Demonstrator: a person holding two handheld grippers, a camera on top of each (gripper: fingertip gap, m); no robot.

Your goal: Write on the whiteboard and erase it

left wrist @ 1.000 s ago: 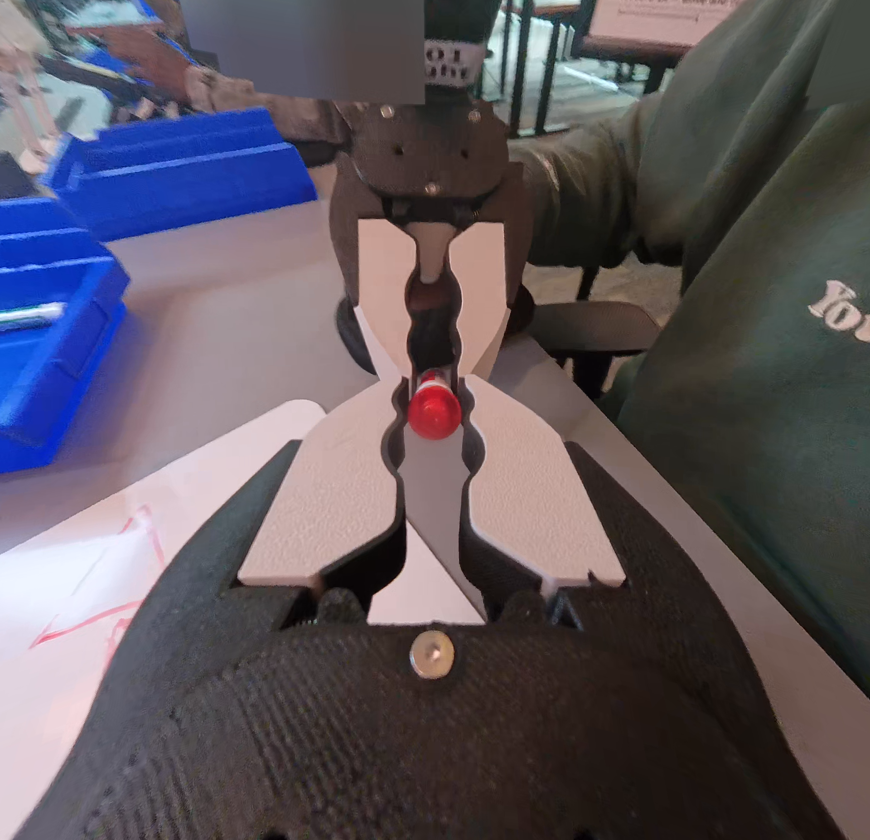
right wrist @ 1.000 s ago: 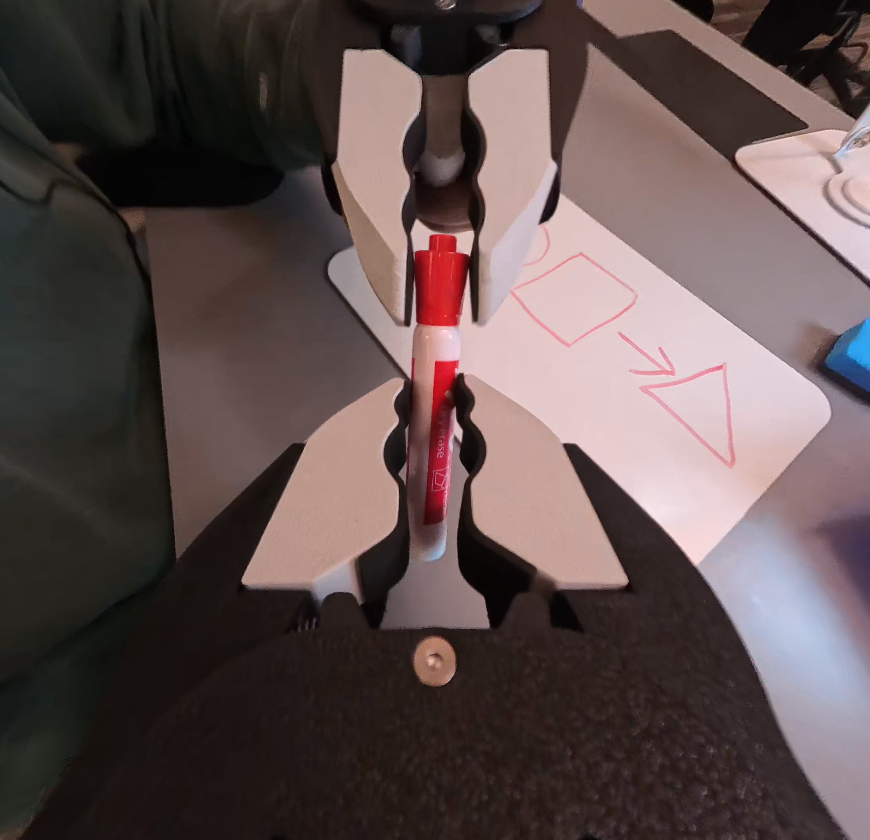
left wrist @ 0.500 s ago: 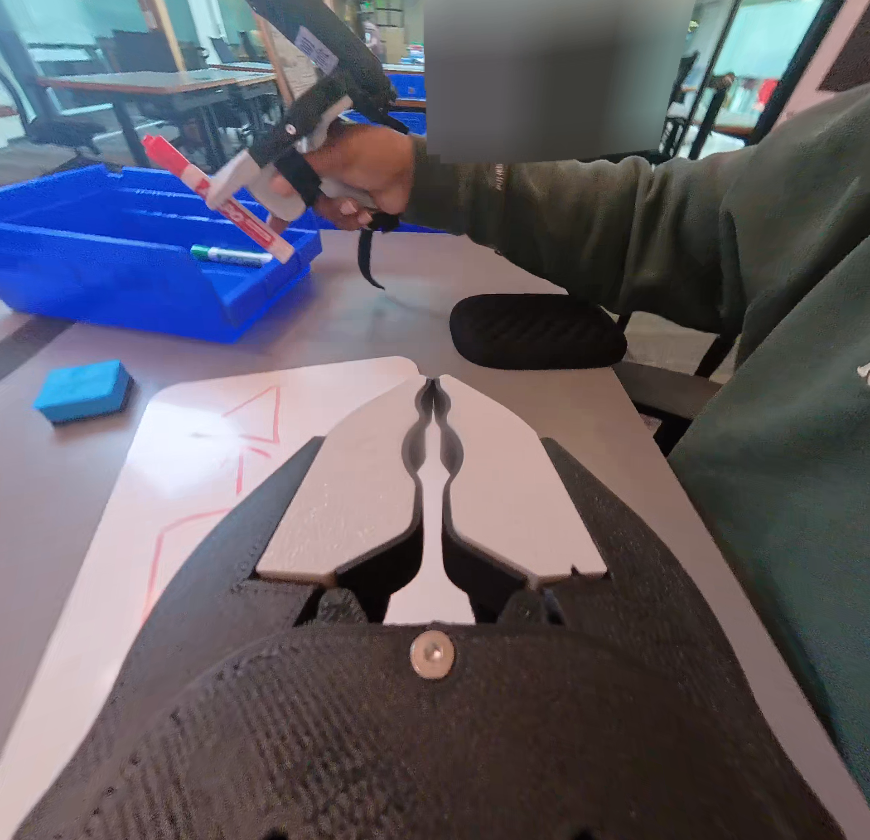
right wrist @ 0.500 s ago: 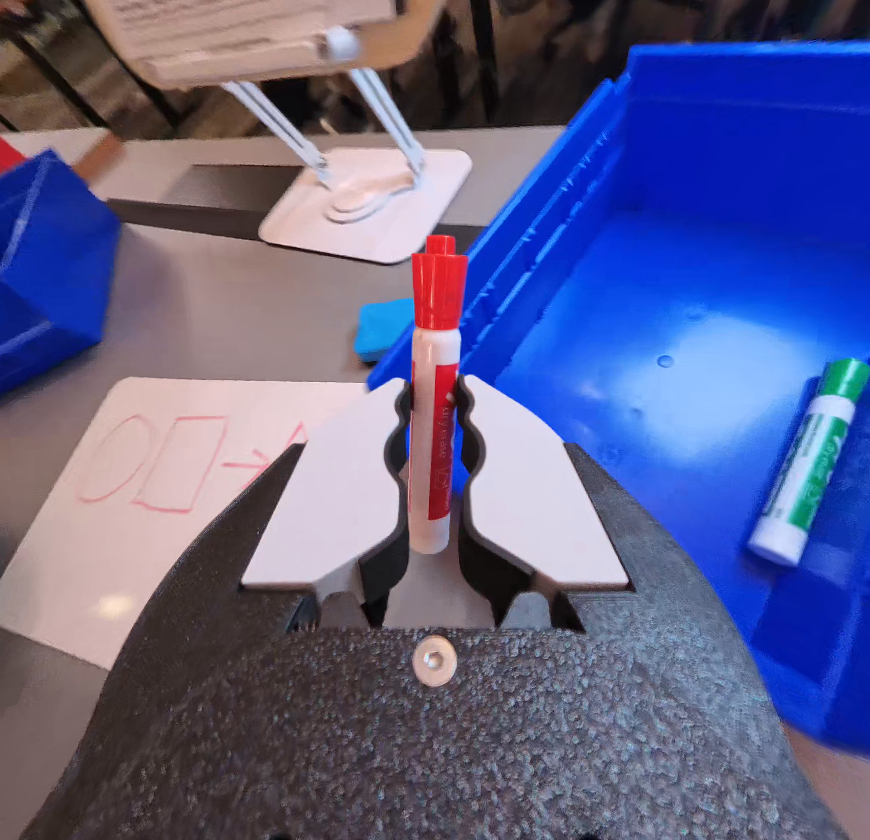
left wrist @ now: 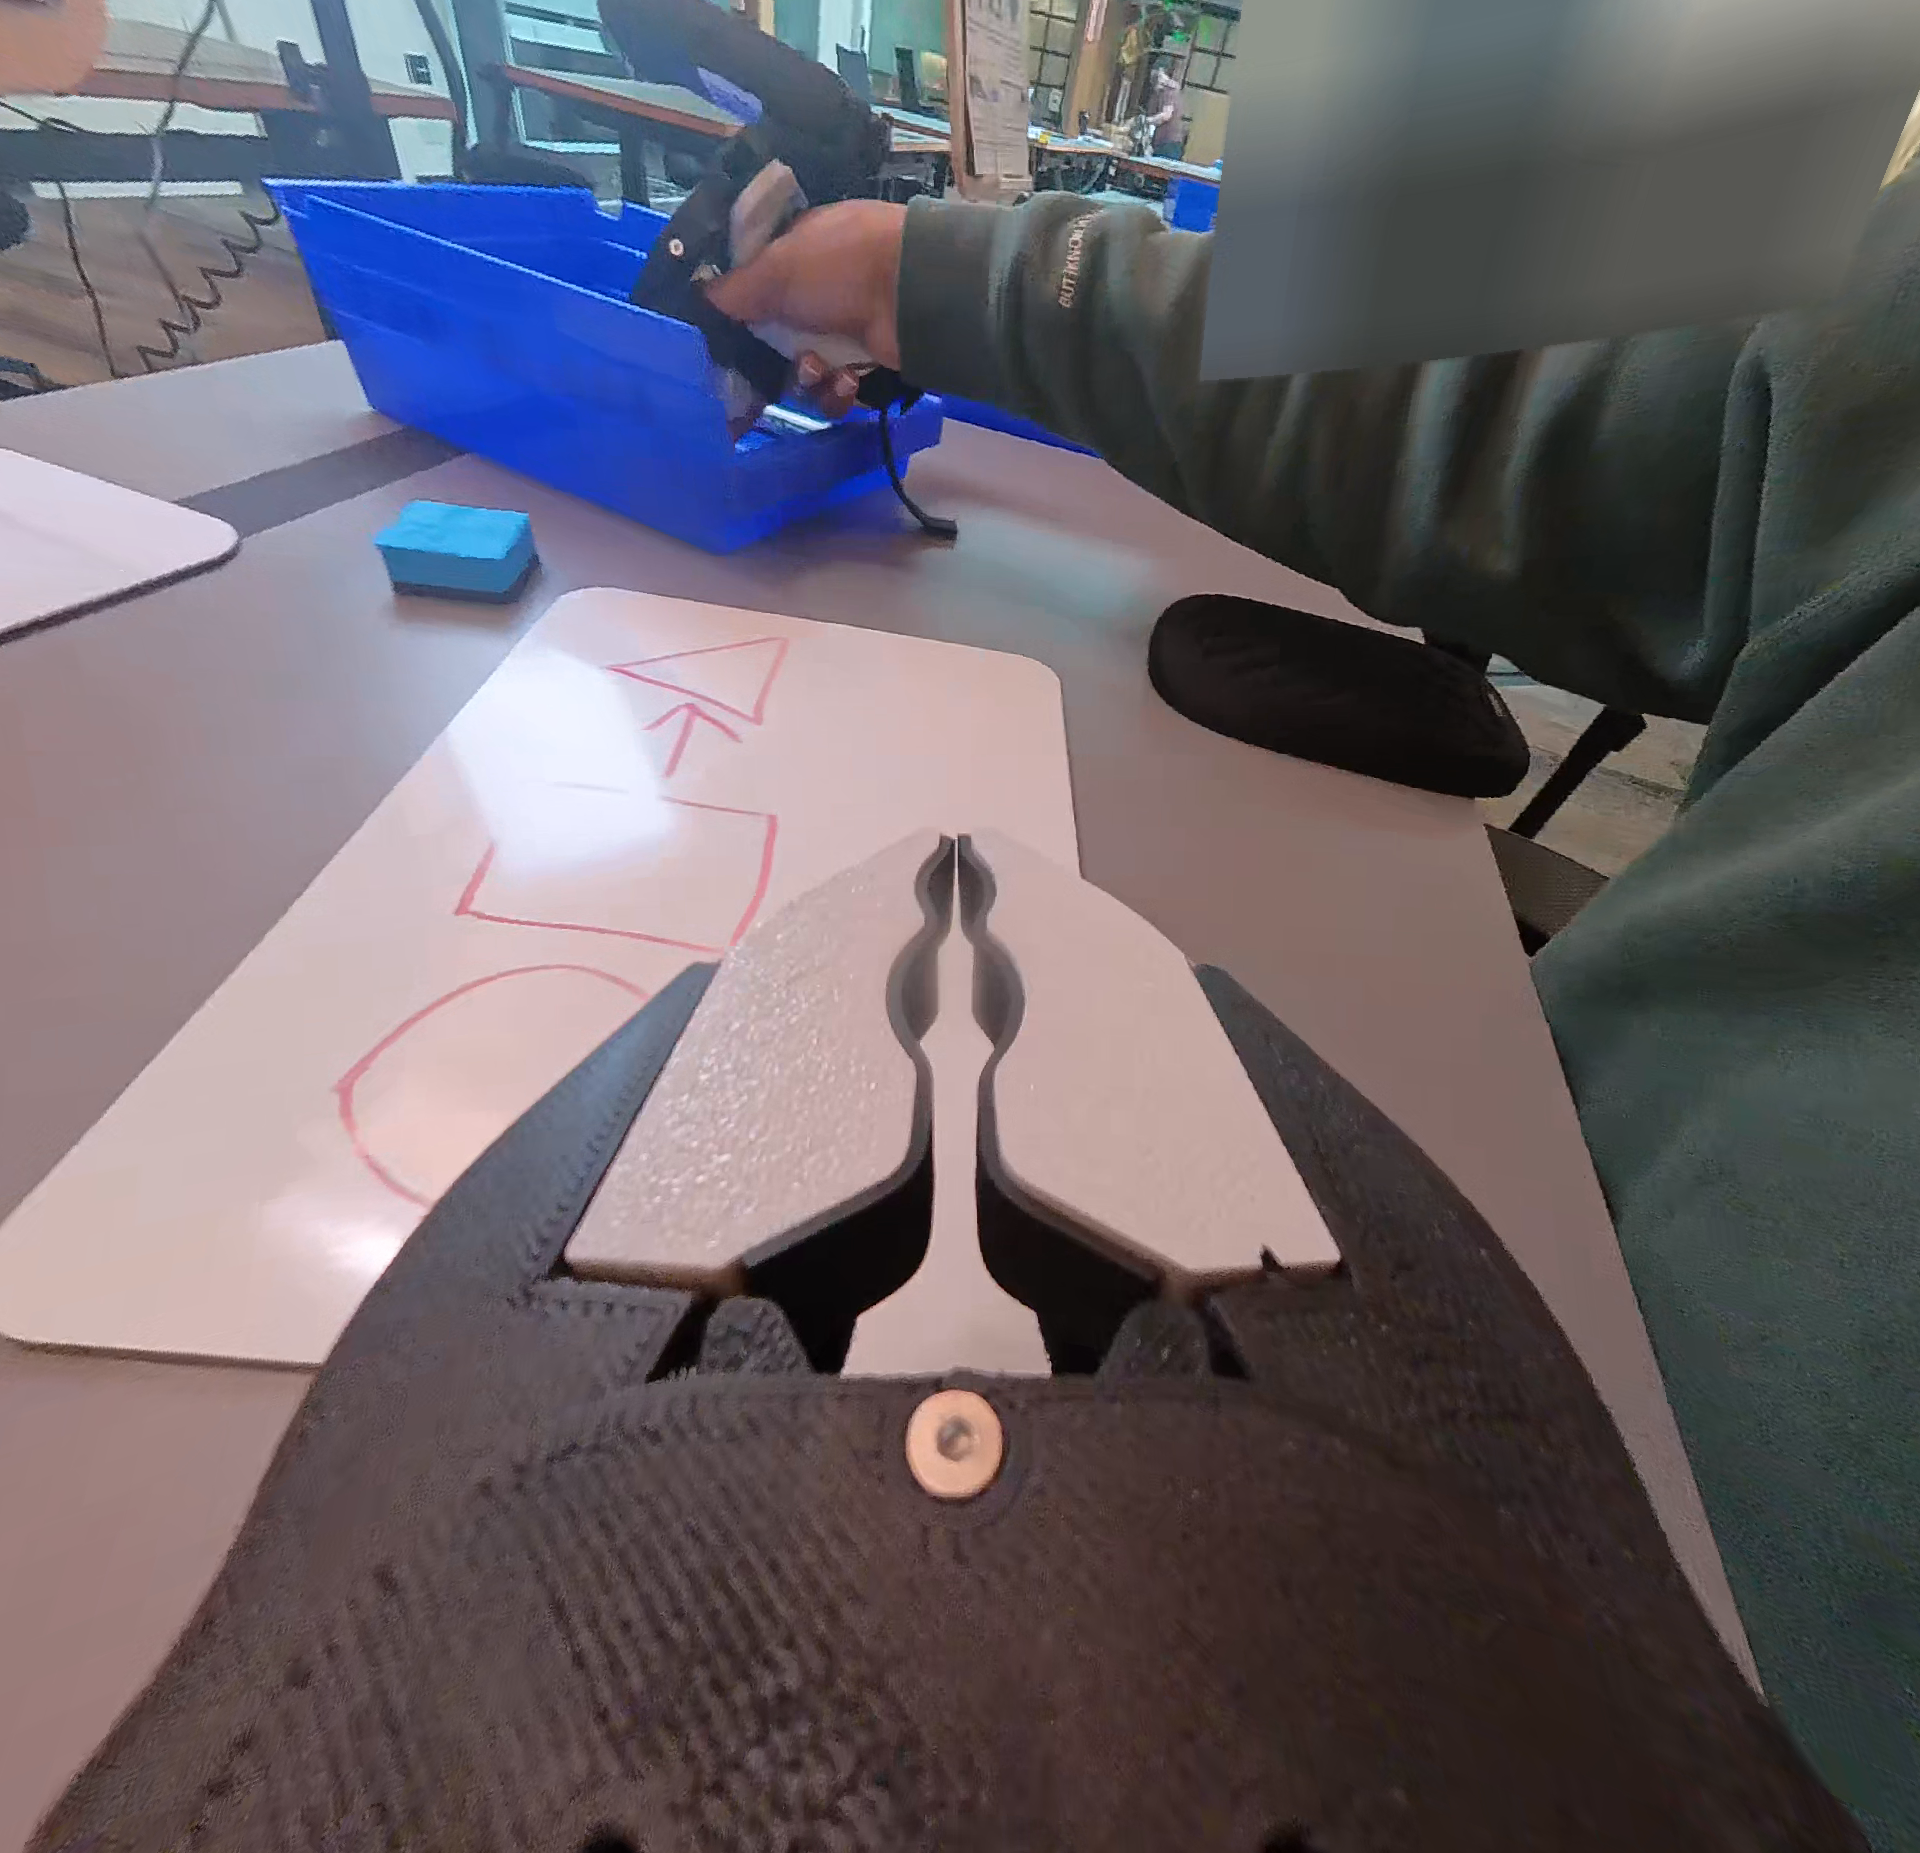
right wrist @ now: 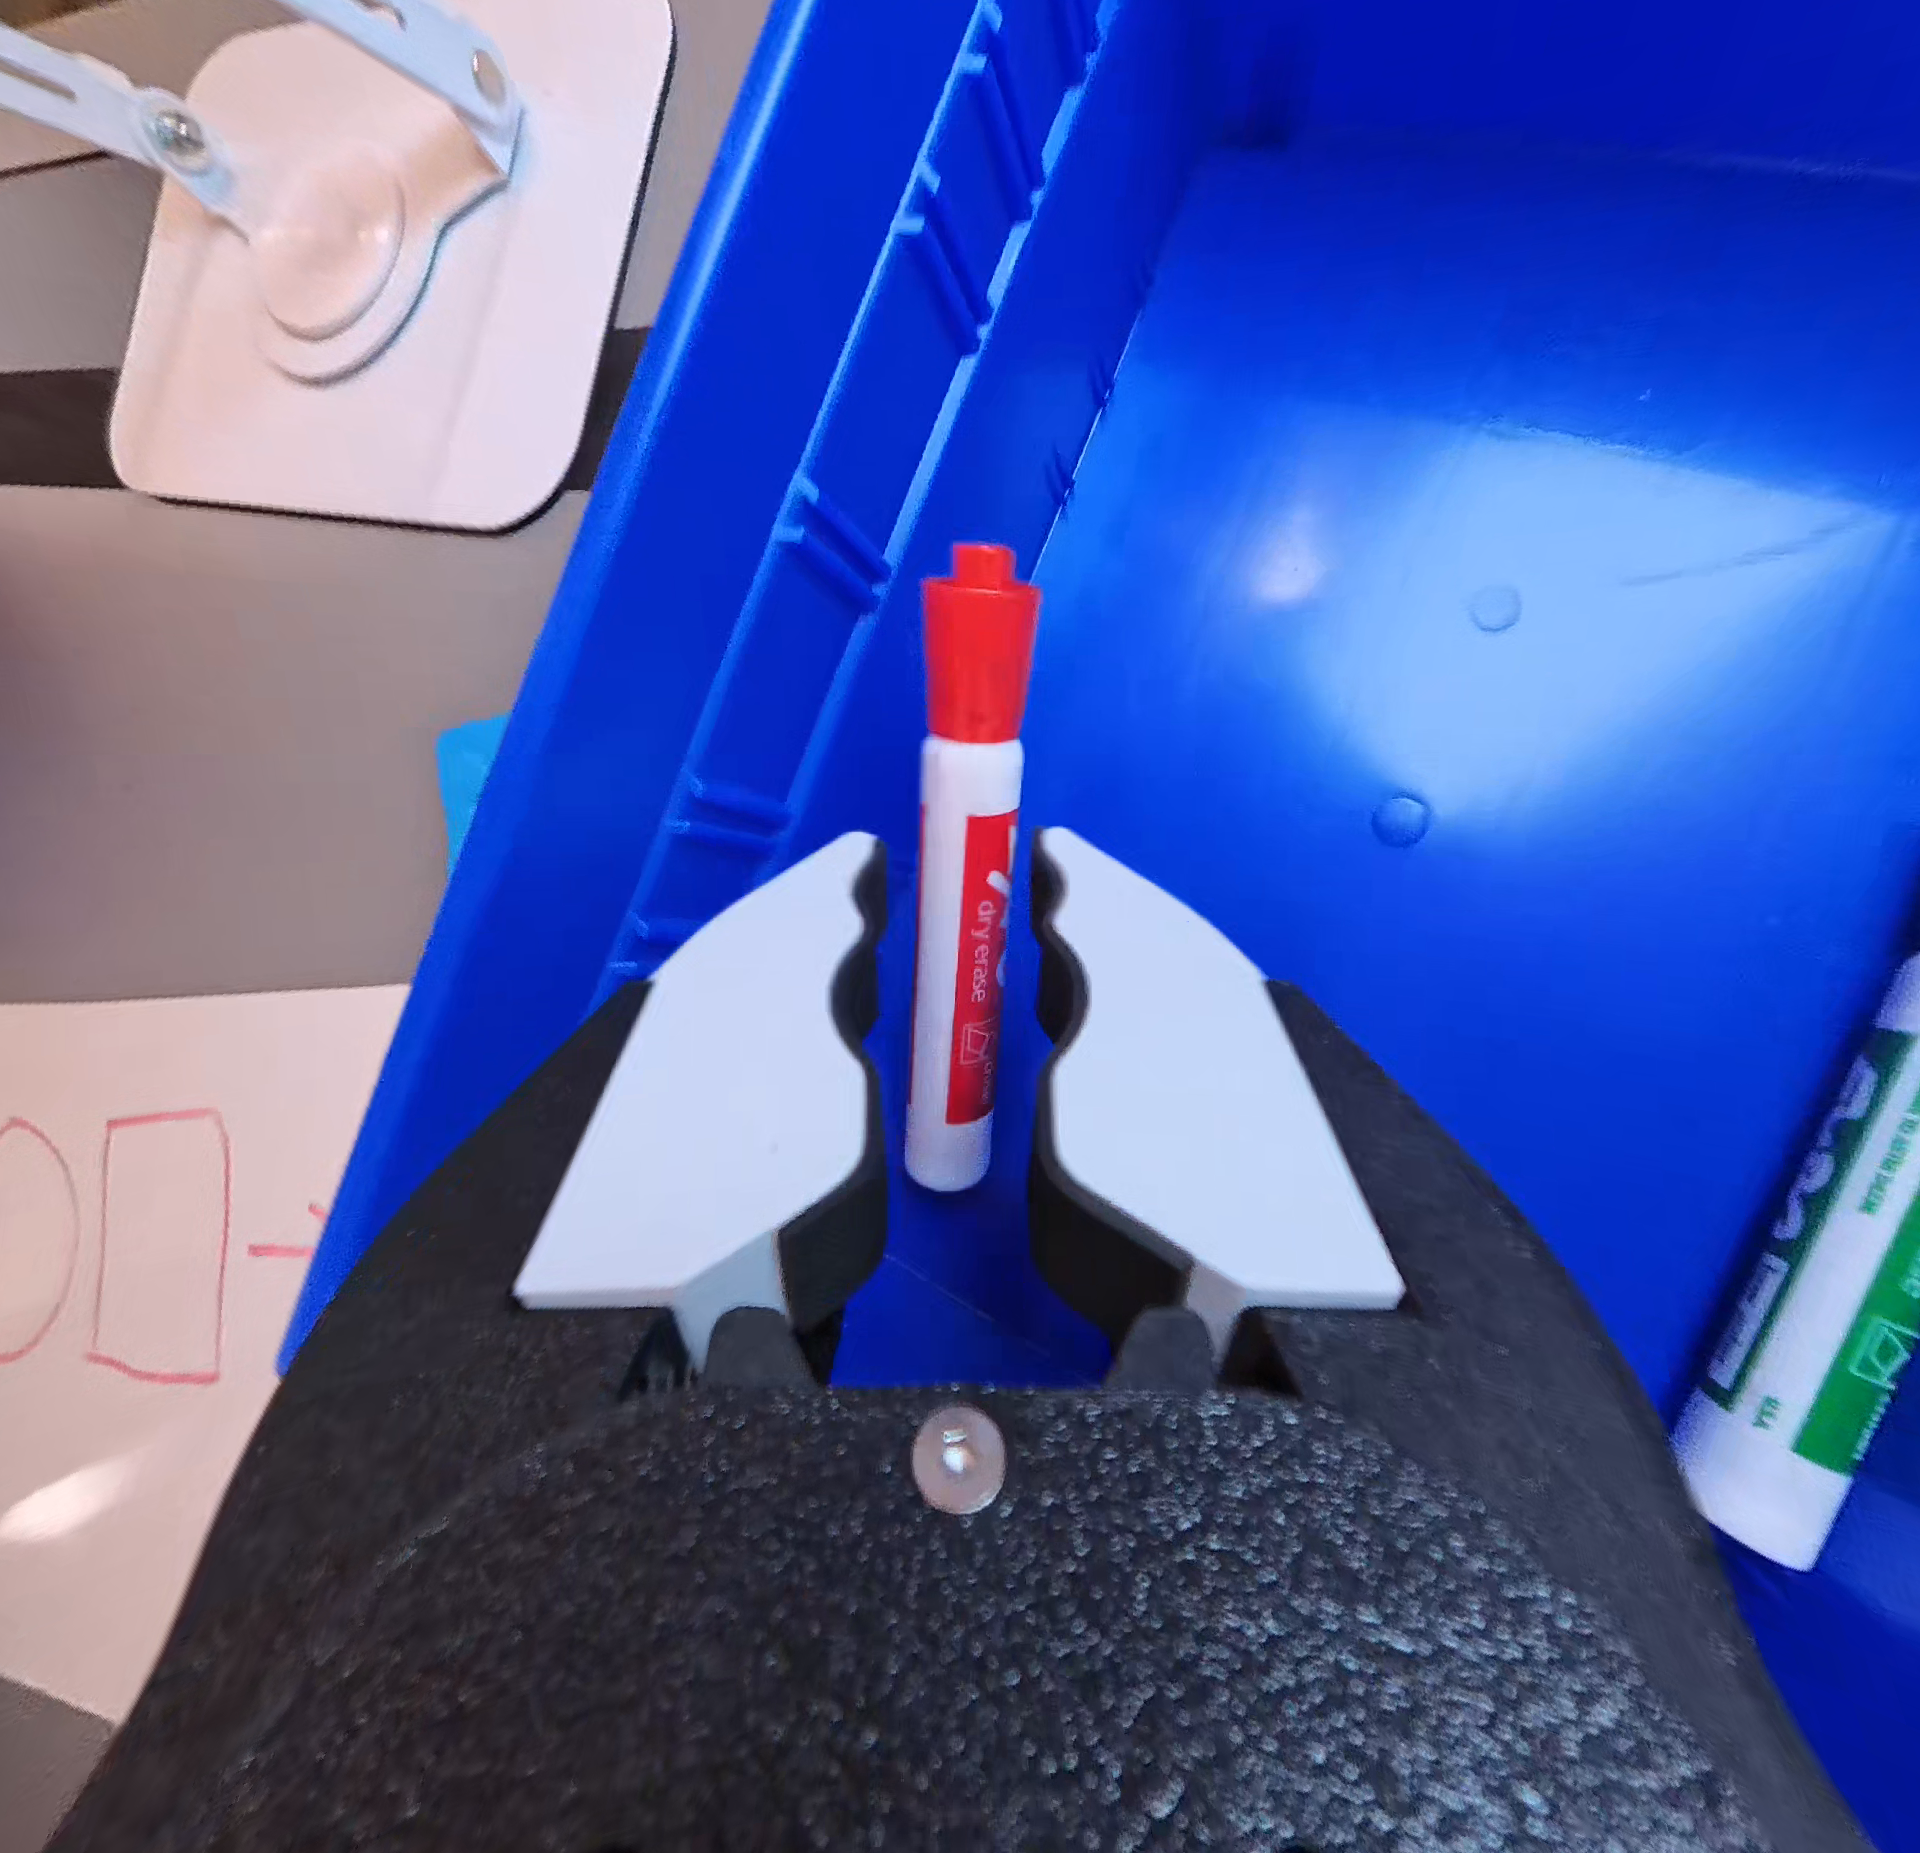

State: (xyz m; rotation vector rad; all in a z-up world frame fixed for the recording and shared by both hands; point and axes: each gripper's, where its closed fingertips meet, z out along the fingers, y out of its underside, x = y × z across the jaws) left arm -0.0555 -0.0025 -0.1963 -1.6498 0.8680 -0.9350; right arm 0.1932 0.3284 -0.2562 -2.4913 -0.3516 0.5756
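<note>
Right gripper [right wrist: 956, 930] hung spread over the blue bin [right wrist: 1455, 453], capped red marker [right wrist: 966, 868] loose between; best lifted straight out, while the left gripper [left wrist: 957, 847] sat pressed together, empty.

The green marker [right wrist: 1829, 1315] in the blue bin [right wrist: 1455, 453] is cut by the right wrist view's right edge — its cap end is out of frame. The whiteboard [right wrist: 156, 1232] runs off the left edge there, so only part of its red drawing shows. In the left wrist view the left gripper [left wrist: 956, 847] body hides the whiteboard's near right corner, and the right gripper [left wrist: 748, 245] tips are hidden inside the bin — whether they are parted cannot be told there.
</note>
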